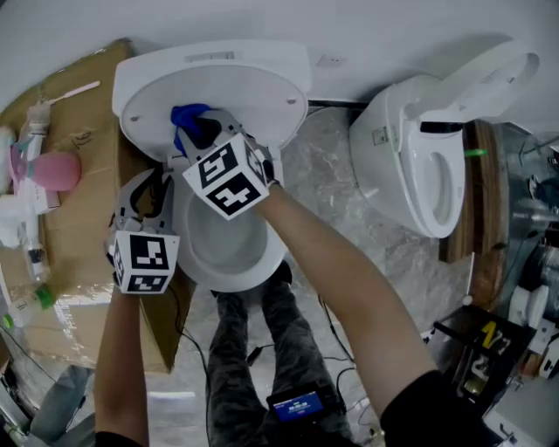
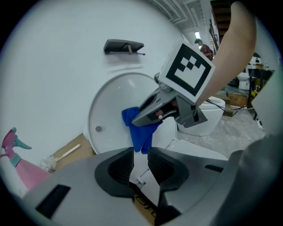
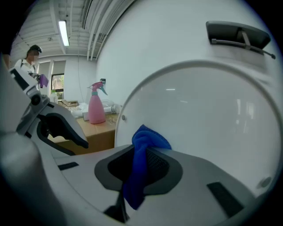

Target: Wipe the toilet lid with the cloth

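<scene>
White raised toilet lid [image 1: 253,87], blue cloth [image 3: 142,148] in right claw [image 3: 140,165].

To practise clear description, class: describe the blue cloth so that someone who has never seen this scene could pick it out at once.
Find the toilet beside the cardboard box, its white lid raised against the wall. At that lid the right gripper holds the cloth pinched in its jaws. It is the only bright blue, limp thing among white and grey hard surfaces.
</scene>
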Demonstrator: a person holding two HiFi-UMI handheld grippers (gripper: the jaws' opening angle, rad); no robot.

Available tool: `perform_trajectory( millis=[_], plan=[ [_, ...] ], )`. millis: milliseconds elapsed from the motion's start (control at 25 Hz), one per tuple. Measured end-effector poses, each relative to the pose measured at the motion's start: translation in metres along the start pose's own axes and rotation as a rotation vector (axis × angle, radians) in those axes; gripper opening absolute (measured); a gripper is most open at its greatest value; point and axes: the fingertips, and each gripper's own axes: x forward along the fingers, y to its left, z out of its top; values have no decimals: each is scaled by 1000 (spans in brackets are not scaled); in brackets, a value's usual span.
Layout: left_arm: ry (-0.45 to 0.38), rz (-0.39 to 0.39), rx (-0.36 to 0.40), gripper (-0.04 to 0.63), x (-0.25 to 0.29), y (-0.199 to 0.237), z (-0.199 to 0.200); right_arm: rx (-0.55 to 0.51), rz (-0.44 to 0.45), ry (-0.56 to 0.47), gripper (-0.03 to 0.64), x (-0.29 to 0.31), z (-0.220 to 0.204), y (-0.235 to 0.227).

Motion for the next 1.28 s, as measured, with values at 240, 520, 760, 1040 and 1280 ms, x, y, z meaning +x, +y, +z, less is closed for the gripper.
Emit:
perform_trajectory(
  millis=[240,520,760,1040,1280],
  plan=[
    [8,1,-31,100,7,0,-9,-22,49,69,57,30,-28,21],
    [24,13,-52,100,18,3,-17,-69,78,146,57,40,-61,23],
    [21,25,-42,100,23,-1,-13,-48,56,211,57,31,-94,4],
    [28,21,-35,100,23,-9,-11,-31,18,208,57,8,-96,-17],
    [6,33,-32,100,13,-10,8,-42,1,151,57,-9,-64,-24]
  ],
)
